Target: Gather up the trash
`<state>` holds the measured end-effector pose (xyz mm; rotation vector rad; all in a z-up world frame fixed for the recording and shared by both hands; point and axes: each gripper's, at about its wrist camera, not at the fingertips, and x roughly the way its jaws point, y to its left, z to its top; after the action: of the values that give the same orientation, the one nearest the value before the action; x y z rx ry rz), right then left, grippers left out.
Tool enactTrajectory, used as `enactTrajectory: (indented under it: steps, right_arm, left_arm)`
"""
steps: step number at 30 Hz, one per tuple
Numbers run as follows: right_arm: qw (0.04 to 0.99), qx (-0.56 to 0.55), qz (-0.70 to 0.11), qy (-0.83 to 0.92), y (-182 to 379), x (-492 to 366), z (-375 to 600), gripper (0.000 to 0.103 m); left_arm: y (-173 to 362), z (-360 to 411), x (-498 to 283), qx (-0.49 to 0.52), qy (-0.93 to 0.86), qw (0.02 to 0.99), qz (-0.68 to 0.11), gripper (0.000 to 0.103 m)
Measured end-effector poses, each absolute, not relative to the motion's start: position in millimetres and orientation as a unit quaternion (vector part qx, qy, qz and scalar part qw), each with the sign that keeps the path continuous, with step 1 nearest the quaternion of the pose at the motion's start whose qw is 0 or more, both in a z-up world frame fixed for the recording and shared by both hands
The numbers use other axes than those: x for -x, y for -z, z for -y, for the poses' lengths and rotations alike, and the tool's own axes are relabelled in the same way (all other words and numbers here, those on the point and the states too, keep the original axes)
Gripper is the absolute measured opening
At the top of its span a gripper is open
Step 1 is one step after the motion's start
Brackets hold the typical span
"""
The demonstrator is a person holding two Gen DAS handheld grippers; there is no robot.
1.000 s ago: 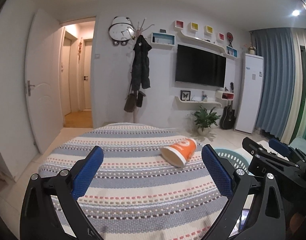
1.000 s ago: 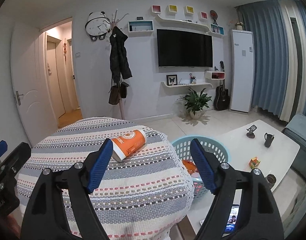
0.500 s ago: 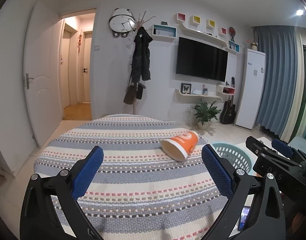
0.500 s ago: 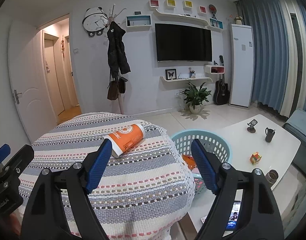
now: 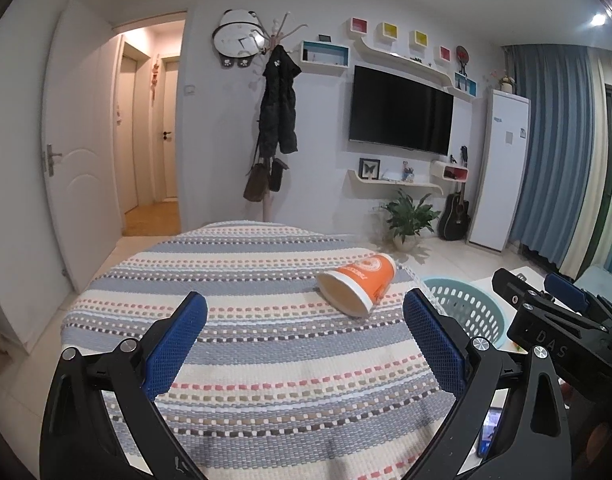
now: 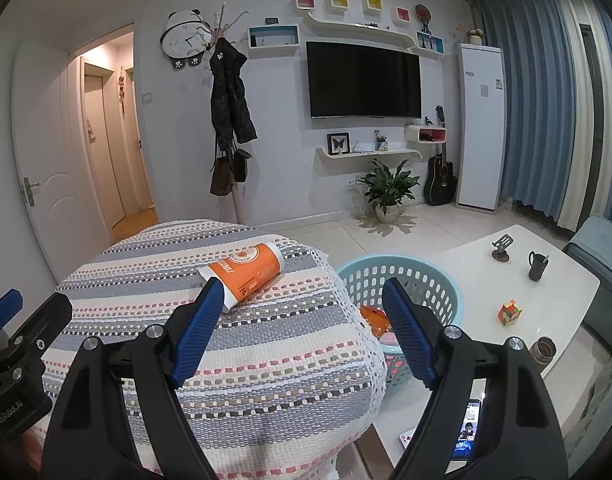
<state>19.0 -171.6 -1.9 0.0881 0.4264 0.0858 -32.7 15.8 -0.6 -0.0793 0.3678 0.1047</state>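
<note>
Dim, cool ceiling spotlights, fisheye edges

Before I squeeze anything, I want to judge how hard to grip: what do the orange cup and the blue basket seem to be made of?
The orange cup looks like coated paper: printed matte wall, thin white rolled rim, lying on its side uncrushed. The blue basket looks like moulded plastic: smooth, slightly glossy, with regular slots in its wall. Neither is certain from looks alone.

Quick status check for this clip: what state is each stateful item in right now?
Orange cup: lying on its side on the striped cloth, untouched.
Basket: upright beside the table, some trash already inside.
Left gripper: open, nothing between the fingers.
Right gripper: open, nothing held.
Door: open.
Television: off.
</note>
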Motion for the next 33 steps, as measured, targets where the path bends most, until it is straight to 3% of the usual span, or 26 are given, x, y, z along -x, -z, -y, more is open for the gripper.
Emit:
enactTrajectory:
  steps: [33]
  right_arm:
    - [0.979, -0.043, -0.197, -0.042, -5, -8, 172, 0.079]
  left_arm:
    - [-1, -14, 40, 0.037, -0.057, 0.982, -0.175, 0.095]
